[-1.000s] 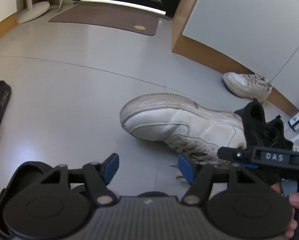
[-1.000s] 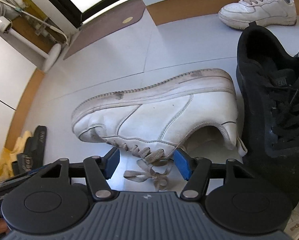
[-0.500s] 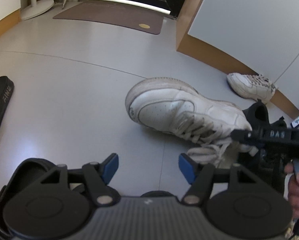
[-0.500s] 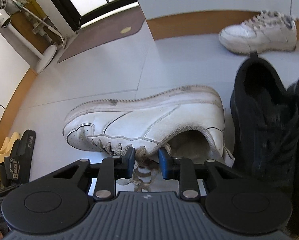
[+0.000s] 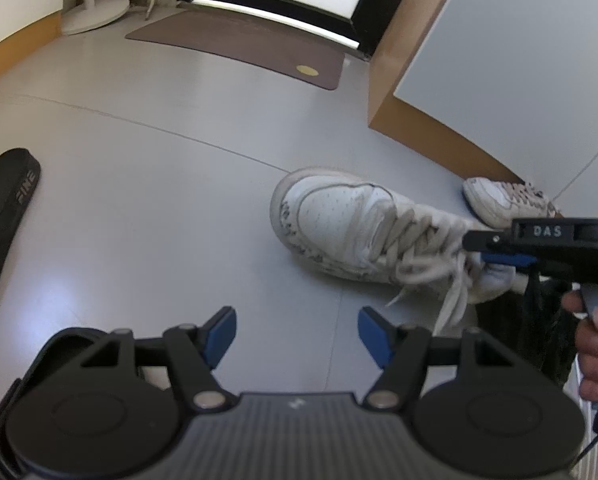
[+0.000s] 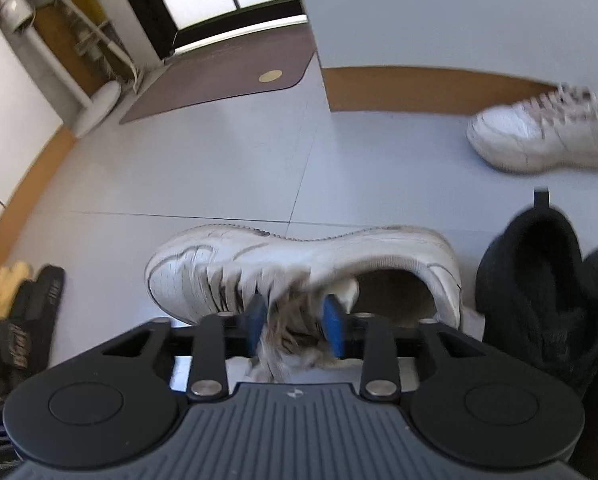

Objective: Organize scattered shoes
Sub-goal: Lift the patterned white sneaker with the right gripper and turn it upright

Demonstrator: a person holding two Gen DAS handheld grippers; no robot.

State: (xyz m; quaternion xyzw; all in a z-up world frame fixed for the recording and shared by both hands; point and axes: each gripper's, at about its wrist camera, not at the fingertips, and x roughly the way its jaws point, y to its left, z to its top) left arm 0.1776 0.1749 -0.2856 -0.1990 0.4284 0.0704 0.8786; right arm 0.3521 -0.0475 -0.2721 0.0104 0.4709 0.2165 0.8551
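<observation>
- My right gripper is nearest the work: its blue pads have the tongue and laces of the white sneaker between them and appear to press on them, though blur keeps me from being sure. The jaws have just been opening a little from a tighter pinch.
- That sneaker lies directly ahead of the right gripper, its long axis running across the view, toe to the left, heel opening to the right, touching or just short of the black shoe.
- My left gripper holds nothing, jaws apart over bare floor; the sneaker is ahead and to its right, so the right hand is the nearer one.
- I judge the next move turns on this hold: a lace-and-tongue pinch could slip if I lift.
- The second white sneaker sits well apart by the wall, the likely partner.
- Black slides lie off left on the smooth grey floor; a brown doormat is by the far door.
</observation>
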